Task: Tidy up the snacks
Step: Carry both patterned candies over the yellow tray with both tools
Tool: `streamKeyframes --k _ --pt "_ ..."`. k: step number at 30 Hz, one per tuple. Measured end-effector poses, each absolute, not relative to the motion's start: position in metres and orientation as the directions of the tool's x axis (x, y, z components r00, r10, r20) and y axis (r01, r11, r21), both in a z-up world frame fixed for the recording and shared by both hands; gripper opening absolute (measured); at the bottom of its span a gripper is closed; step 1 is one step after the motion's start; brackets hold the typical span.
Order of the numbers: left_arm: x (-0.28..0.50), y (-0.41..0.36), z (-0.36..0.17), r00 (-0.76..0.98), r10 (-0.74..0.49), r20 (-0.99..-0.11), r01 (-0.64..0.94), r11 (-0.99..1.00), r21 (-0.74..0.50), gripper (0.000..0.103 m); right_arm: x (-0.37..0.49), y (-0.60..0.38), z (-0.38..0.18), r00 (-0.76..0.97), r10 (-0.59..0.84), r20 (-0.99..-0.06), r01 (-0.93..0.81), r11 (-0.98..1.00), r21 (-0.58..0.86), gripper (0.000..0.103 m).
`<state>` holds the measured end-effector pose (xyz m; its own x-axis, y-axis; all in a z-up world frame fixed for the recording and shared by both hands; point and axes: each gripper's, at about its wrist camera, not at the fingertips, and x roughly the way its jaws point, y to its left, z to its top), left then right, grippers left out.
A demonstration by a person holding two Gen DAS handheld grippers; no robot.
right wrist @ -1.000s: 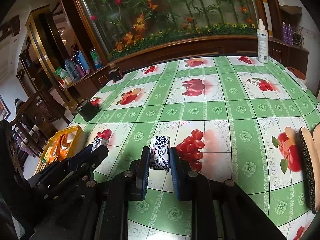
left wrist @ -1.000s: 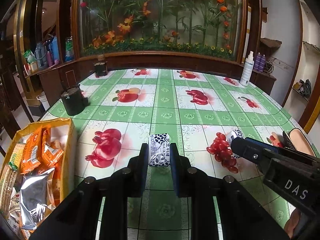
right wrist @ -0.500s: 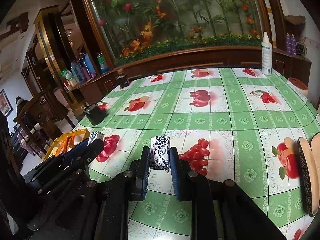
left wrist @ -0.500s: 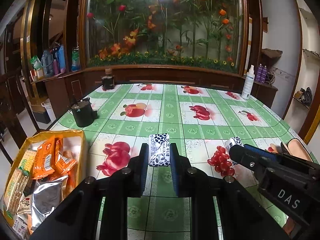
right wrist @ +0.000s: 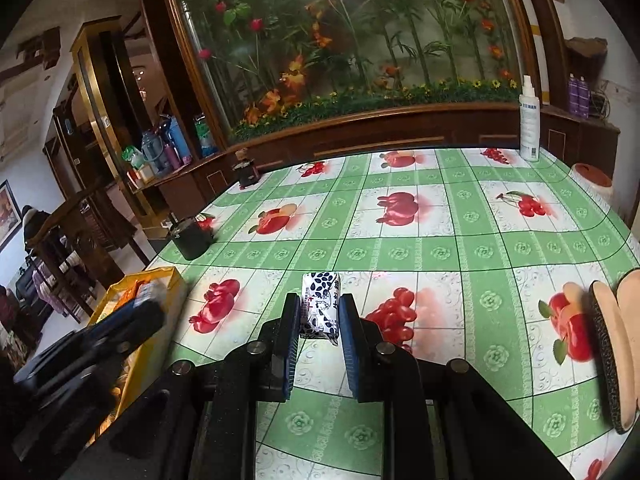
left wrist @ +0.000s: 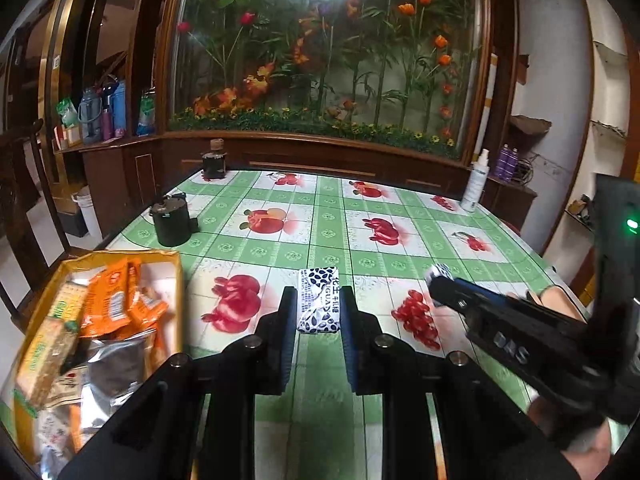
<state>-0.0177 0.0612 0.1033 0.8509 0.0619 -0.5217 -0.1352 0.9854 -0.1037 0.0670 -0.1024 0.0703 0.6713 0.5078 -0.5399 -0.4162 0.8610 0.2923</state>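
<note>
My left gripper (left wrist: 318, 312) is shut on a white snack packet with dark blue leaf print (left wrist: 319, 300), held above the table. My right gripper (right wrist: 319, 314) is shut on a second packet of the same kind (right wrist: 321, 304), also held above the table. The right gripper shows in the left wrist view (left wrist: 438, 276) at the right, its packet peeking out at the tip. The left gripper shows blurred in the right wrist view (right wrist: 148, 304), over the yellow basket (right wrist: 168, 276). That basket (left wrist: 178, 280) lies at the left table edge and holds several orange and silver snack packs.
The table has a green checked oilcloth with fruit prints (left wrist: 328, 236). A black pot (left wrist: 171, 222) stands behind the basket, a dark jar (left wrist: 214, 162) at the far edge, a white spray bottle (right wrist: 529, 128) at the far right. Shoe soles (right wrist: 612, 356) lie at the right edge.
Both grippers have lifted higher with their packets still held. The left gripper has swung left, toward the basket.
</note>
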Motion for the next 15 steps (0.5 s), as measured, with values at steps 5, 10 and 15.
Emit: streamKeyframes --k 5,10,15 --pt "-0.052 0.092 0.115 0.847 0.019 -0.531 -0.125 0.978 -0.164 0.02 0.034 -0.075 0.082 0.655 0.561 -0.506 -0.476 0.826 0.3 0.021" --pt "-0.092 0.14 0.113 0.834 0.047 -0.55 -0.175 0.968 -0.182 0.02 -0.004 -0.028 0.076 0.563 0.654 -0.506 -0.578 0.749 0.325 0.022" --pt "-0.126 0.181 0.093 0.807 0.095 -0.582 -0.252 0.948 -0.195 0.02 -0.038 0.026 0.064 0.461 0.711 -0.531 -0.678 0.669 0.306 0.022"
